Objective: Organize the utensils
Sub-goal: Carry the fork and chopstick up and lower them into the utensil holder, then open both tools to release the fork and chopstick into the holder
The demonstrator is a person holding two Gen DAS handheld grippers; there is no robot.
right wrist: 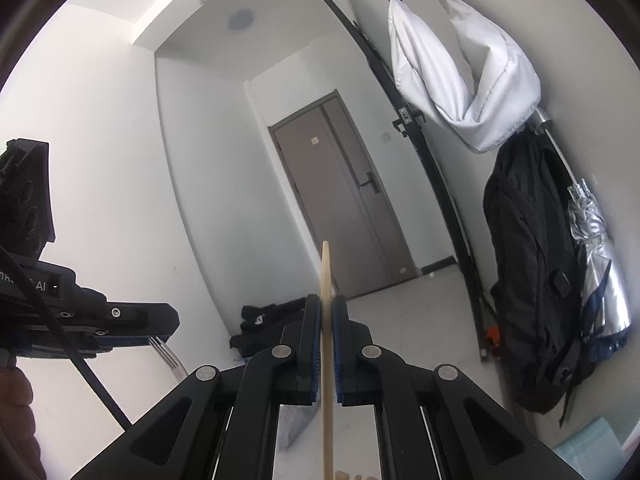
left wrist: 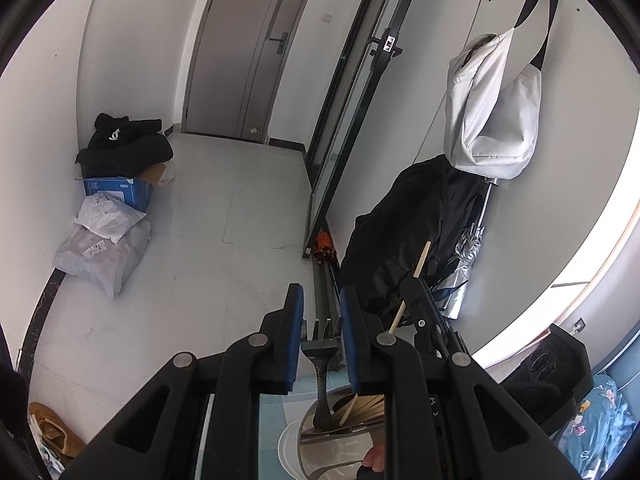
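The right hand-held gripper (right wrist: pixel 327 312) pinches a pale wooden chopstick (right wrist: pixel 326 280) upright, clear of the rest; the left hand-held gripper (left wrist: pixel 322 312) sits half-open around a dark metal fork (left wrist: pixel 320 356) (contact unclear) above a shiny steel holder (left wrist: pixel 340 432) holding more chopsticks

A grey door (left wrist: pixel 244 52) closes the hallway. A white bag (left wrist: pixel 492 108) hangs above a black backpack (left wrist: pixel 408 232) and silver umbrella (left wrist: pixel 466 256); parcels (left wrist: pixel 104 248) and a blue box (left wrist: pixel 116 192) line the floor.
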